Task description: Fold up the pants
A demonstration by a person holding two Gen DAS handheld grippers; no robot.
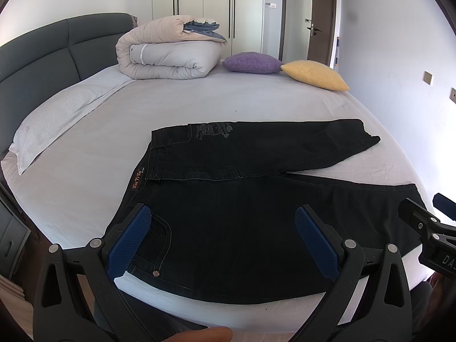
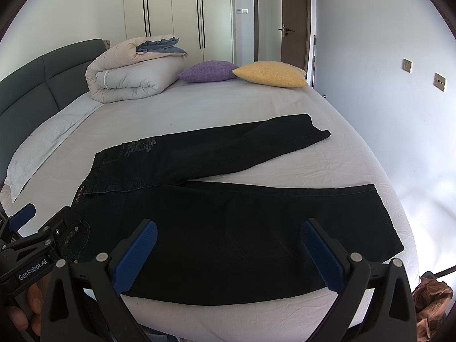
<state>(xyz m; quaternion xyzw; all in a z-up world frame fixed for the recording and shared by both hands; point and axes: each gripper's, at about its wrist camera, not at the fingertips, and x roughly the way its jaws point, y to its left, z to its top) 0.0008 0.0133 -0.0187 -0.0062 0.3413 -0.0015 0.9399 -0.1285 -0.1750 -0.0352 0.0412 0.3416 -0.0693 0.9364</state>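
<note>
With both the left gripper (image 1: pixel 225 236) and right gripper (image 2: pixel 228 253) spread wide and empty, the pants (image 1: pixel 242 216) lie between and beyond their jaws on the bed (image 1: pixel 199 99), and a shallow pinch would probably catch one layer, skewing the fold.

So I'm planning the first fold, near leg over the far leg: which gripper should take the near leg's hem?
Right, probably. The right gripper hangs open over the near leg, on the side where its hem lies. The left gripper, also open, sits over the waistband end of the pants.
</note>
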